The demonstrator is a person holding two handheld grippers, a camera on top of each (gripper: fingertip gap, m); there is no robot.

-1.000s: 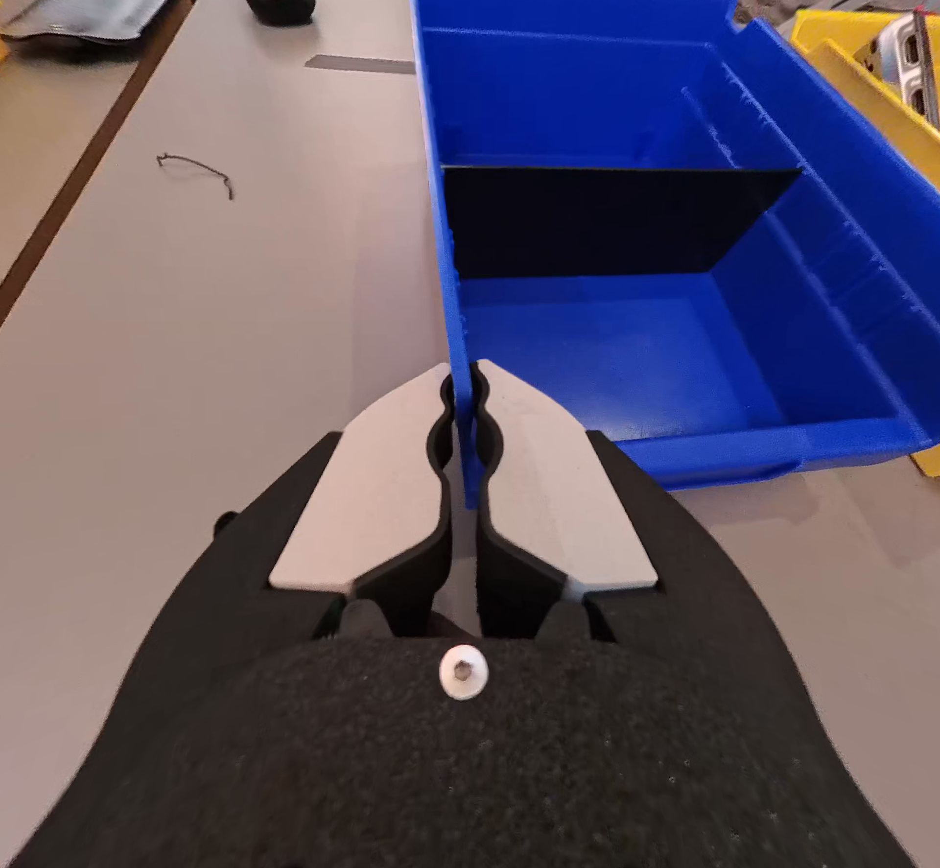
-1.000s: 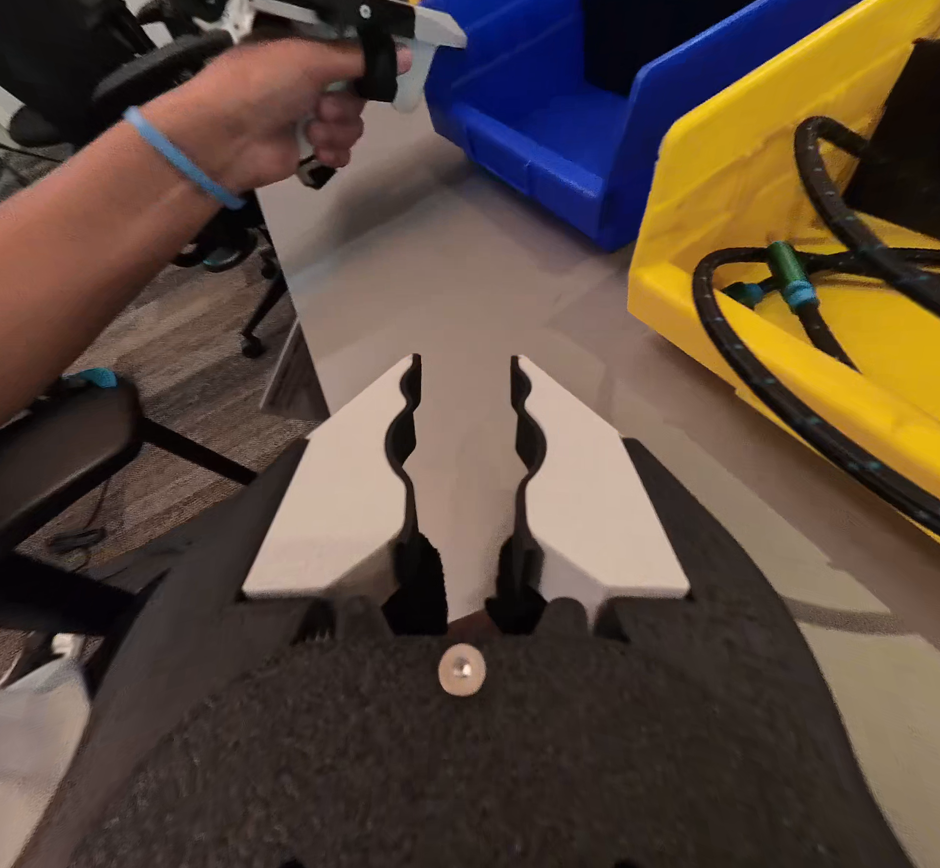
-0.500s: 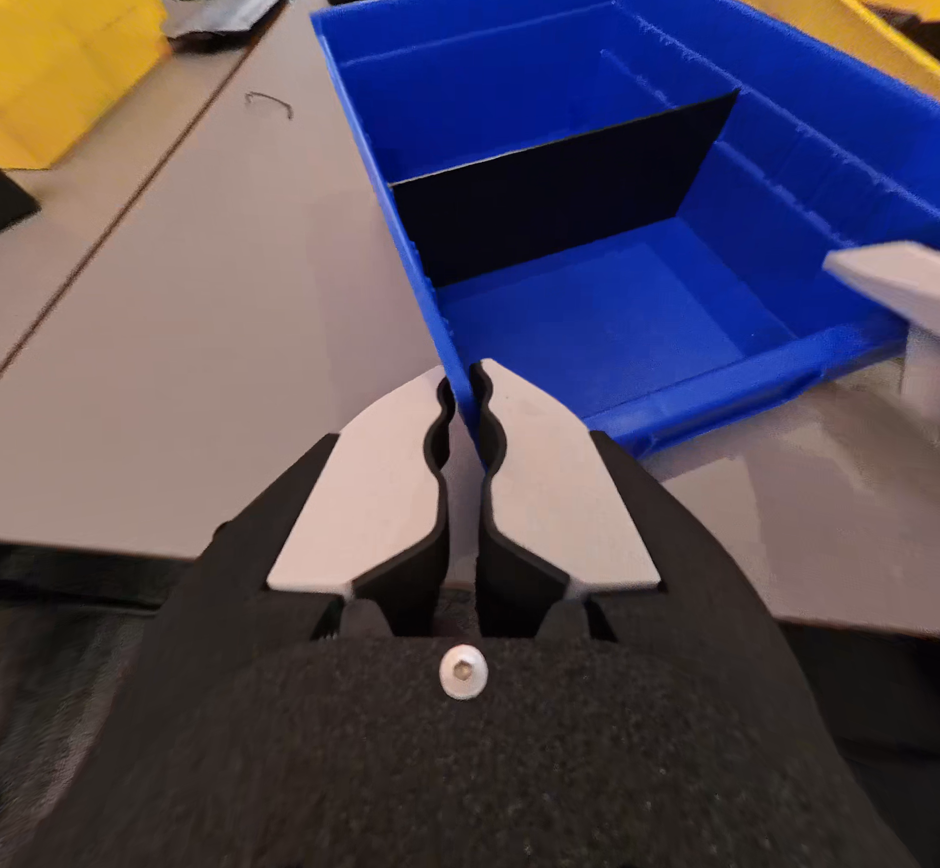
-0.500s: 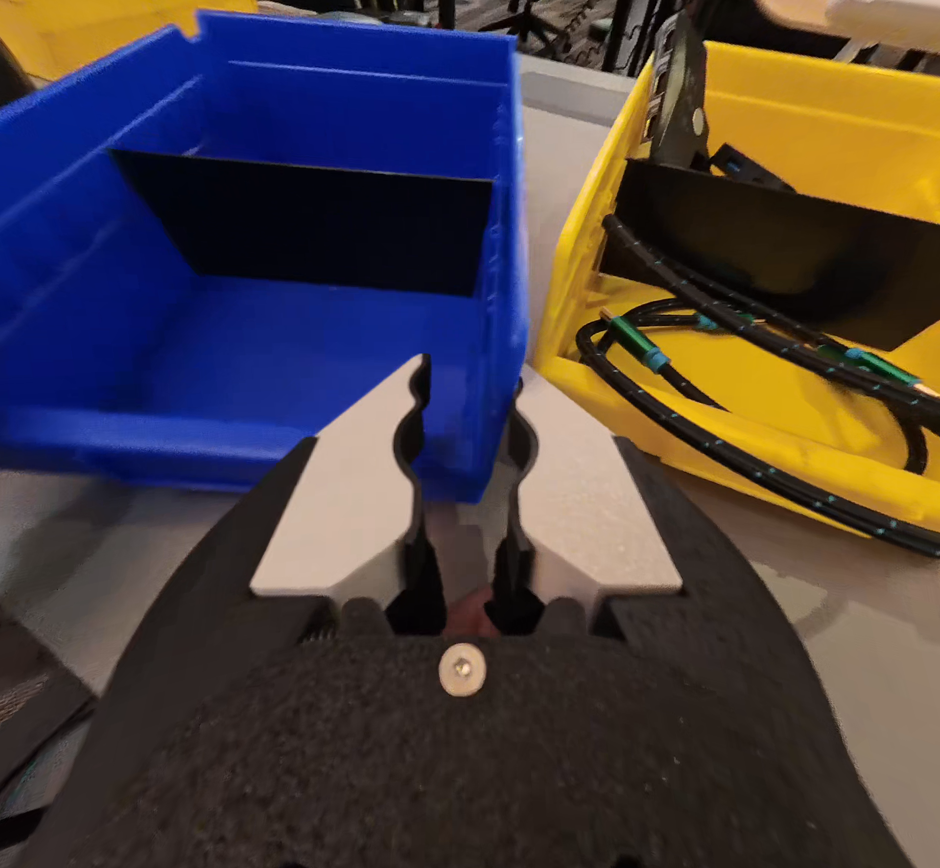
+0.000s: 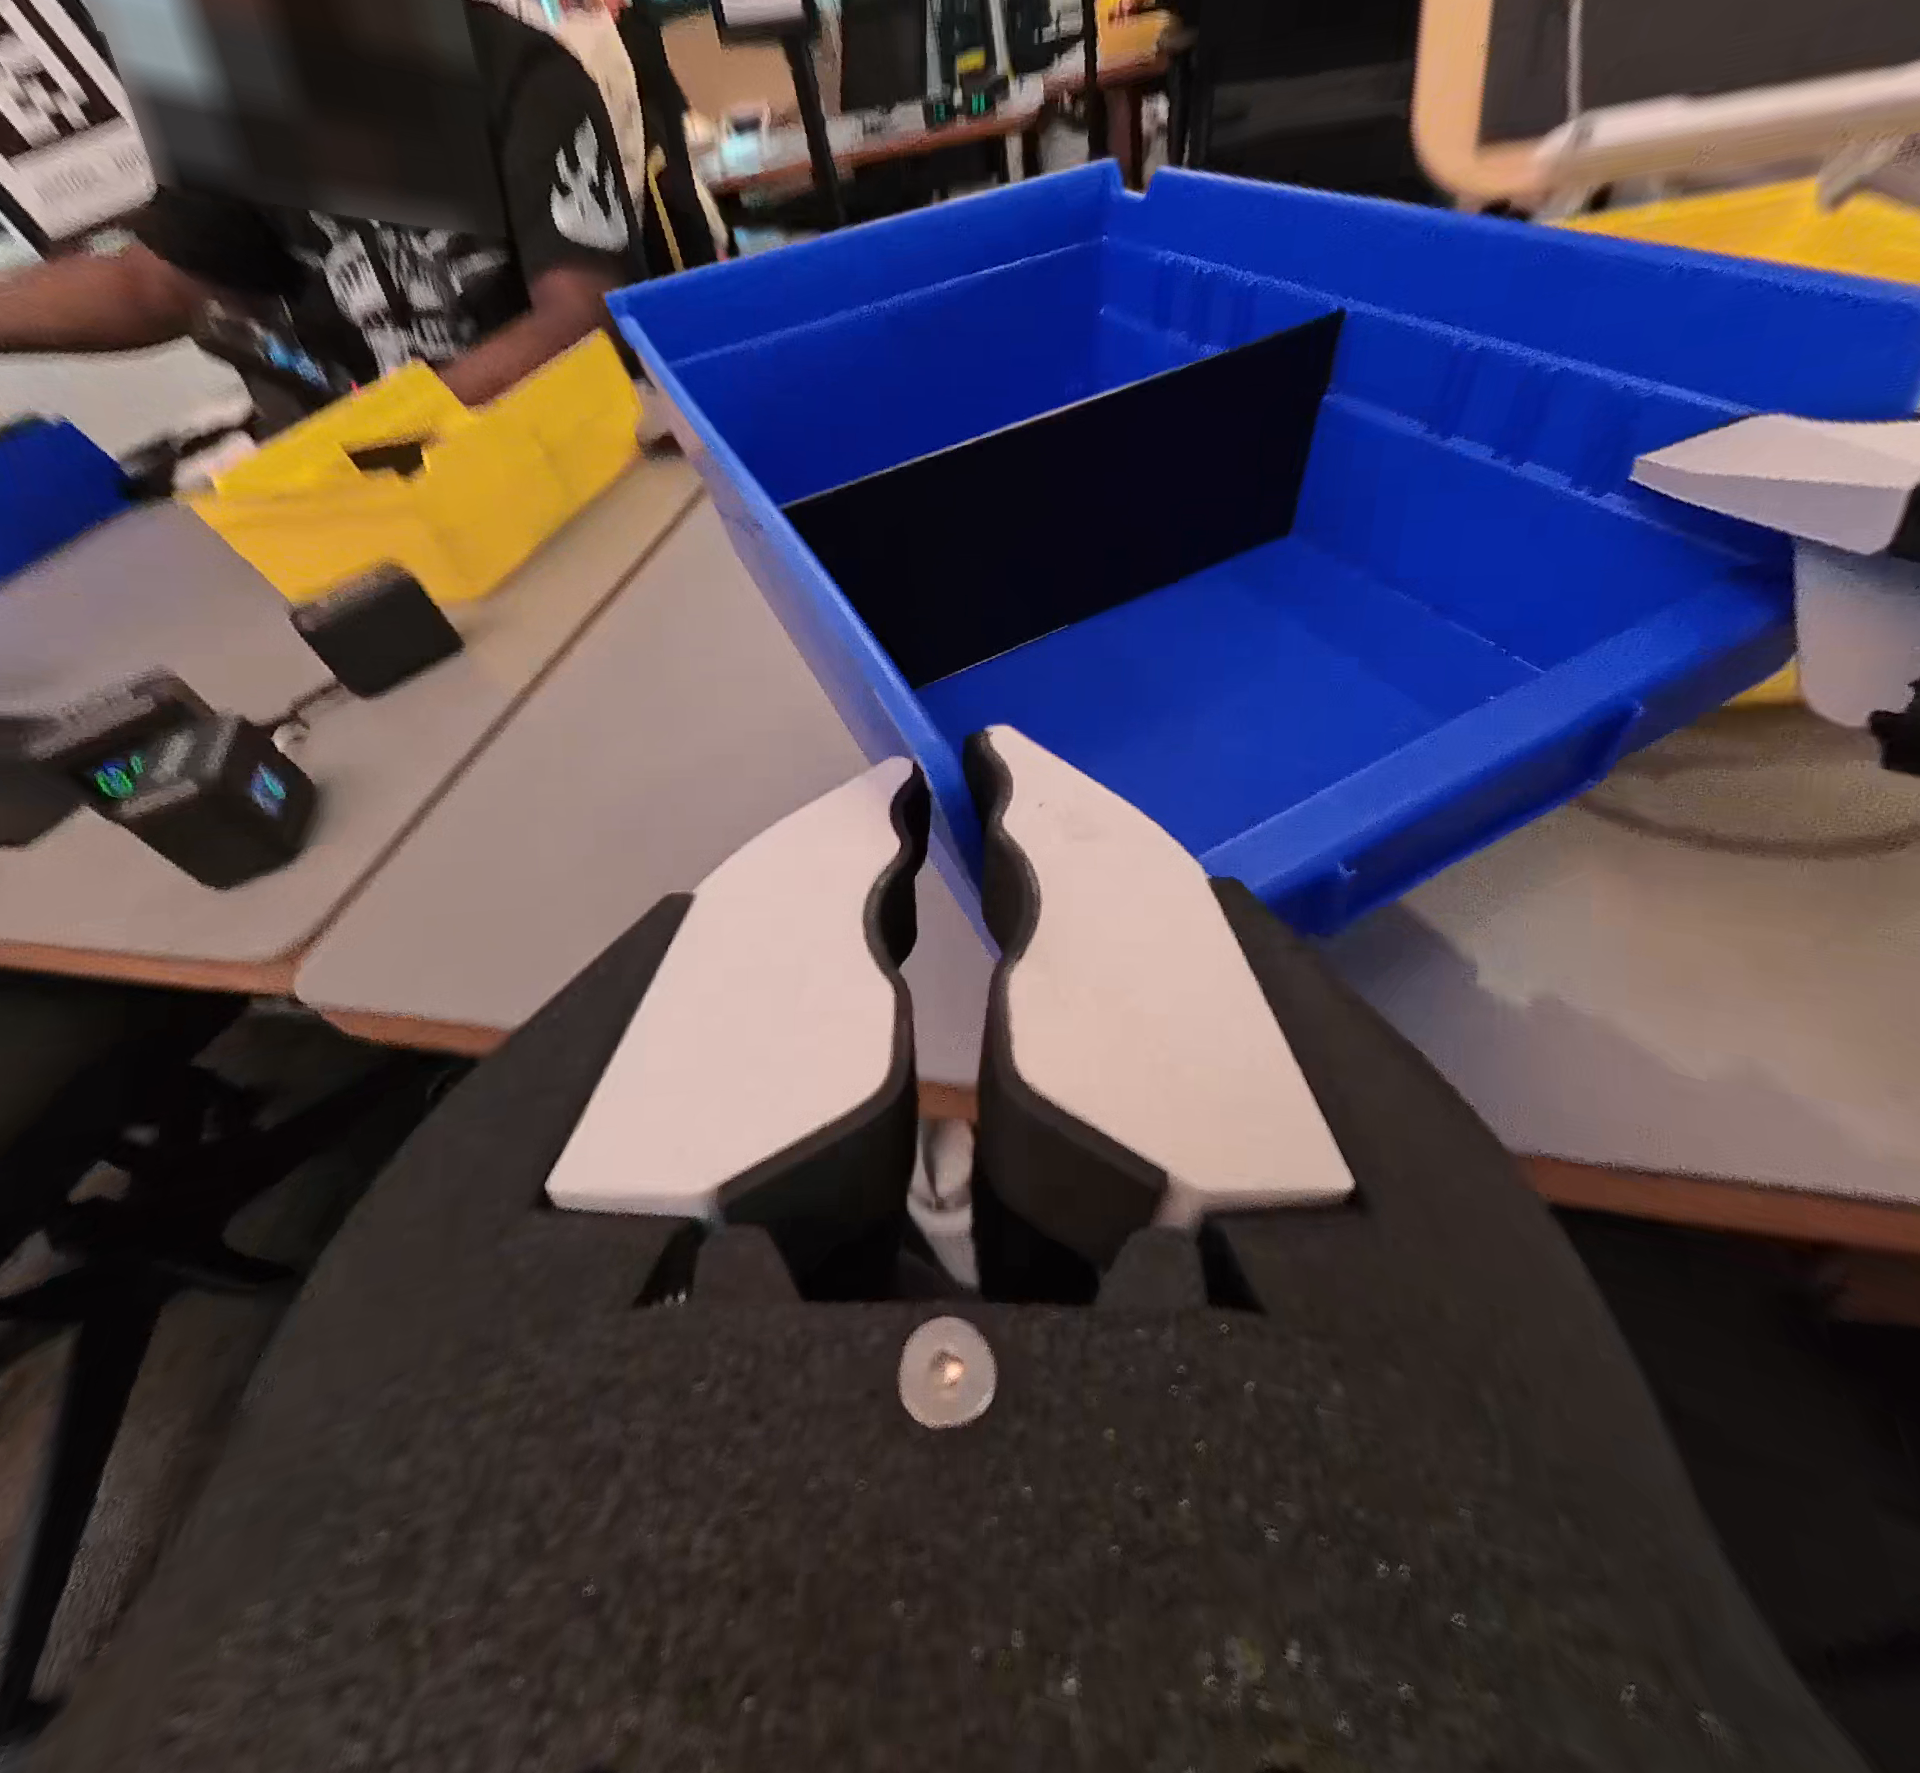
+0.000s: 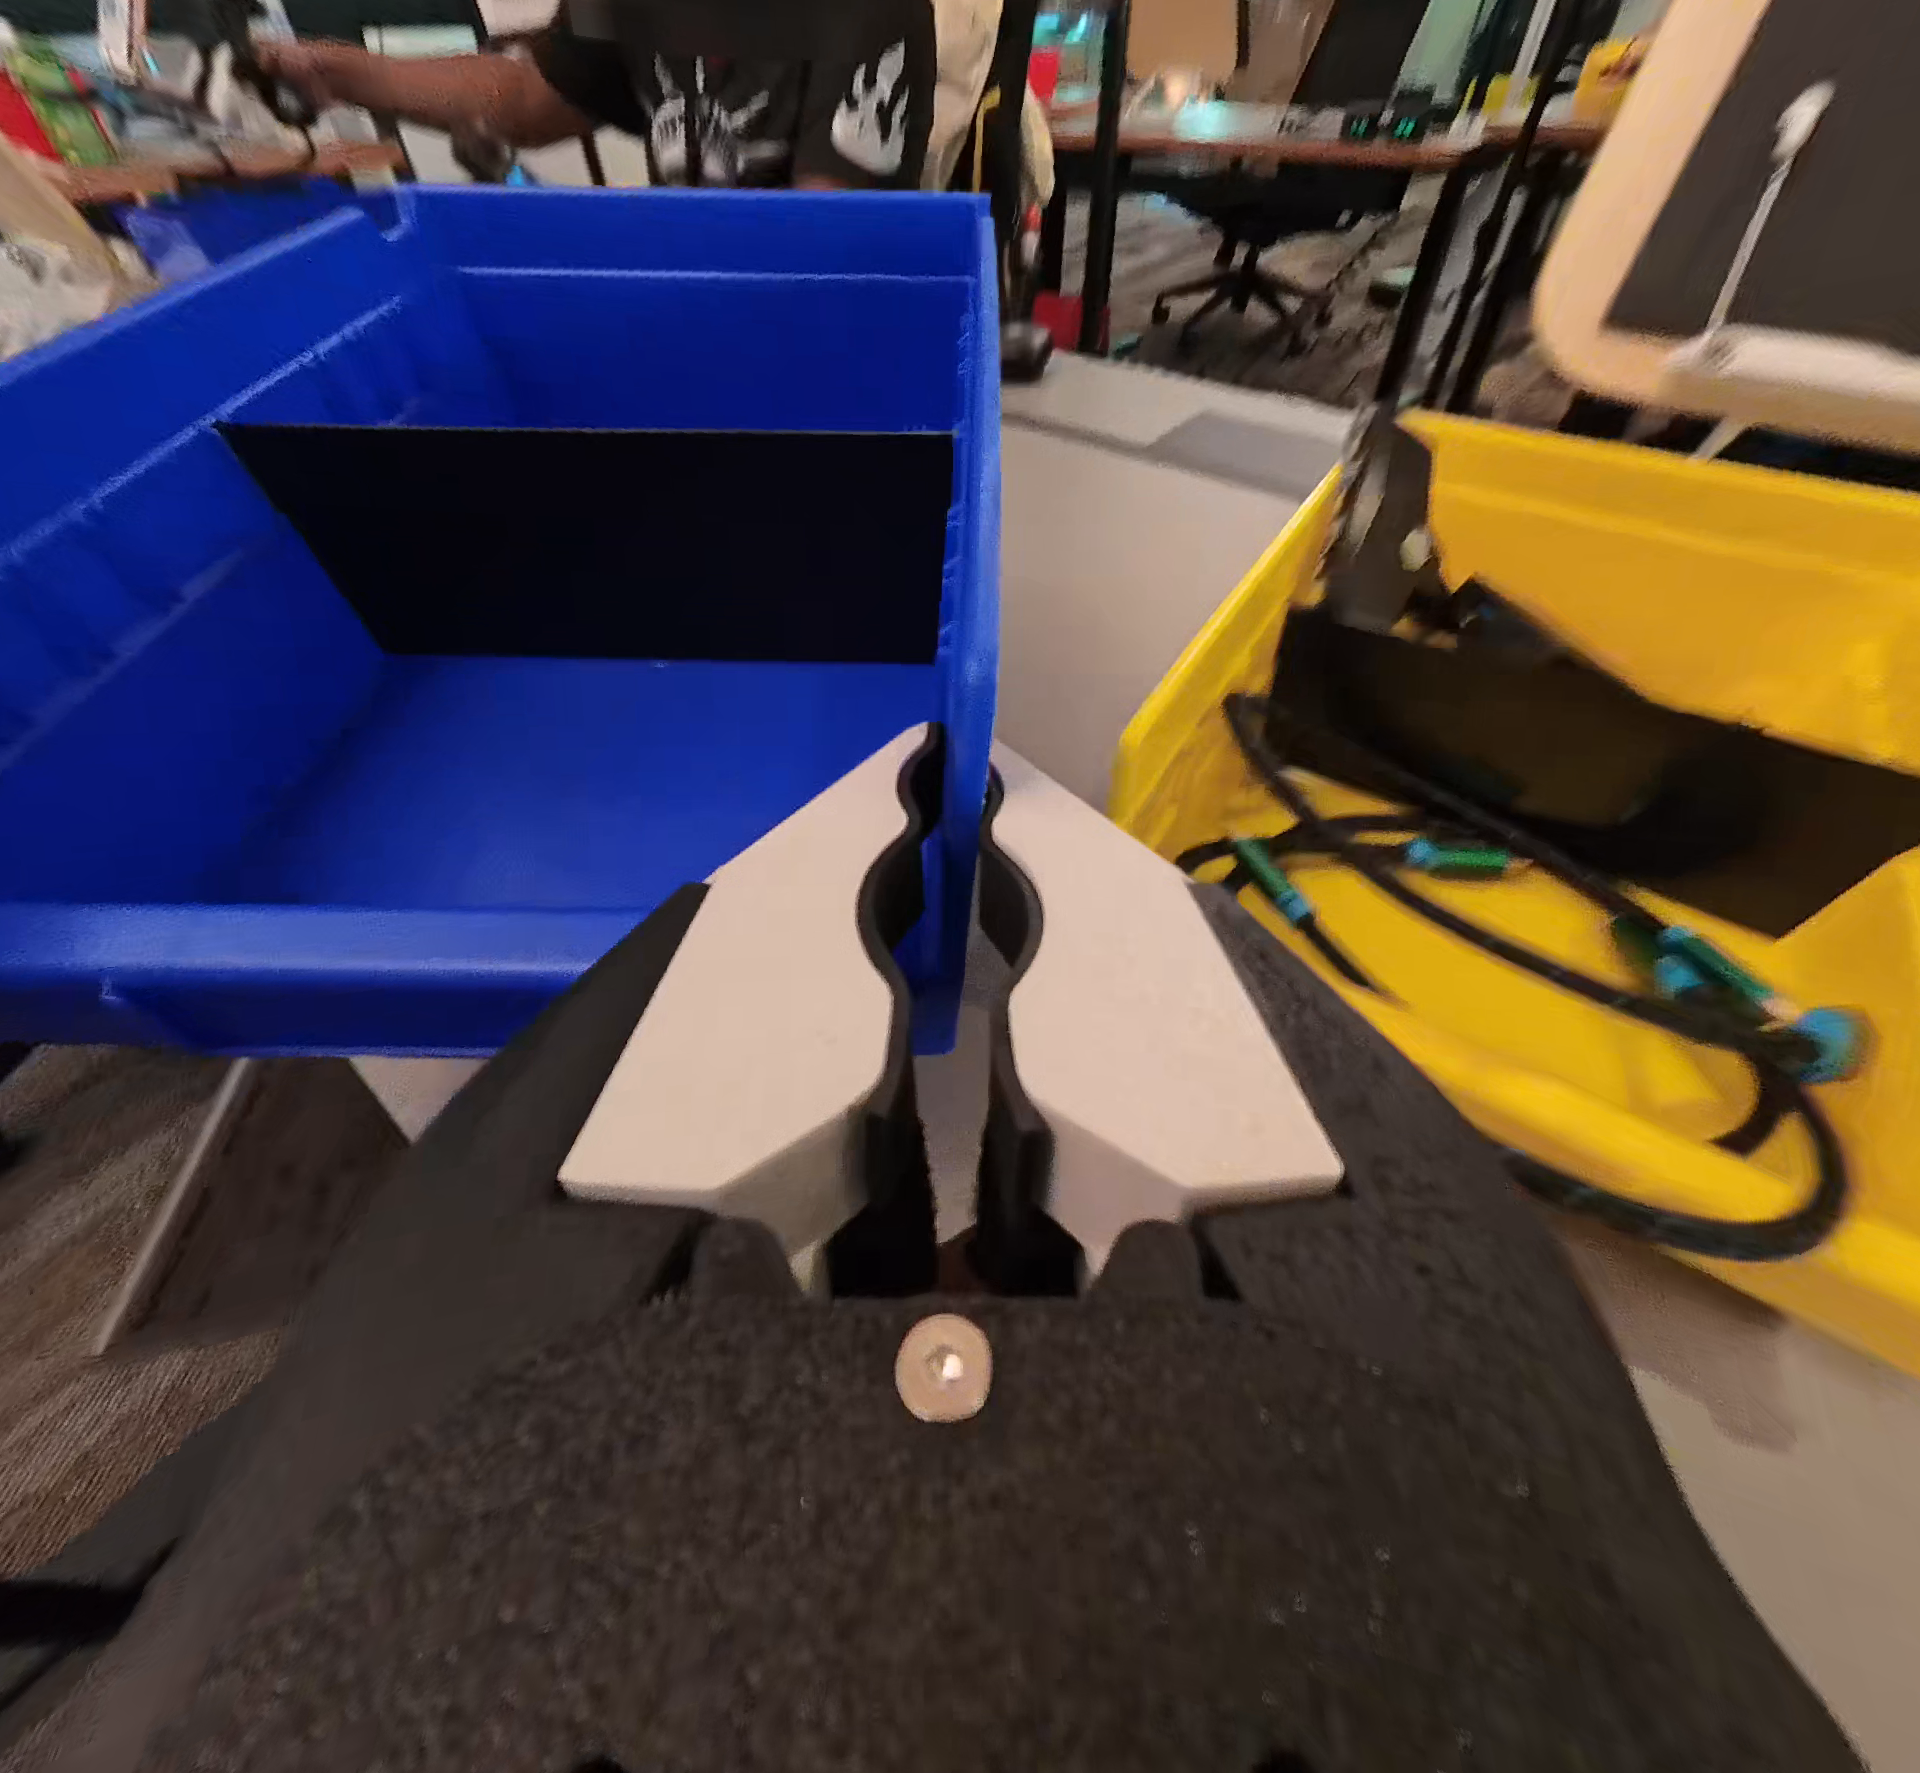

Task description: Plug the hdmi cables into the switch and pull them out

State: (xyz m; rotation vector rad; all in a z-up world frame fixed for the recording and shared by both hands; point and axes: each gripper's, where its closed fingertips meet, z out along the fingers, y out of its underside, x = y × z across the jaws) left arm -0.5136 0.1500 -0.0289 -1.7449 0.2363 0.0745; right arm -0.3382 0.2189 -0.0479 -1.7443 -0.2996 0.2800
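Observation:
My left gripper [image 5: 945,767] is shut on the left side wall of an empty blue bin [image 5: 1455,393] near its front corner. A black divider [image 5: 1060,497] crosses the bin. My right gripper [image 6: 961,767] is shut on the bin's [image 6: 520,788] right side wall, and it also shows at the right edge of the left wrist view [image 5: 1787,502]. Black HDMI cables [image 6: 1558,902] with green and teal plugs lie in a yellow bin [image 6: 1662,580] to the right. A grey metal device [image 6: 1382,528] stands at that bin's back. The blue bin sits tilted near the table's front edge.
A second yellow bin [image 5: 416,476] and black devices [image 5: 197,788] sit on the tables to the left. A person [image 5: 416,217] works behind them. A monitor [image 5: 1662,9] hangs at the back right. A strip of grey table [image 6: 1122,528] separates the two bins. There is about 20 cm between the tips of the two grippers. My right gripper is the nearer one to the grey metal device [image 6: 1382,528]: about 25 cm, against 40 cm.
My right gripper swung over to the blue bin and closed on its right wall. My left gripper kept its hold on the left wall. Both views have tipped up and the bin has turned.

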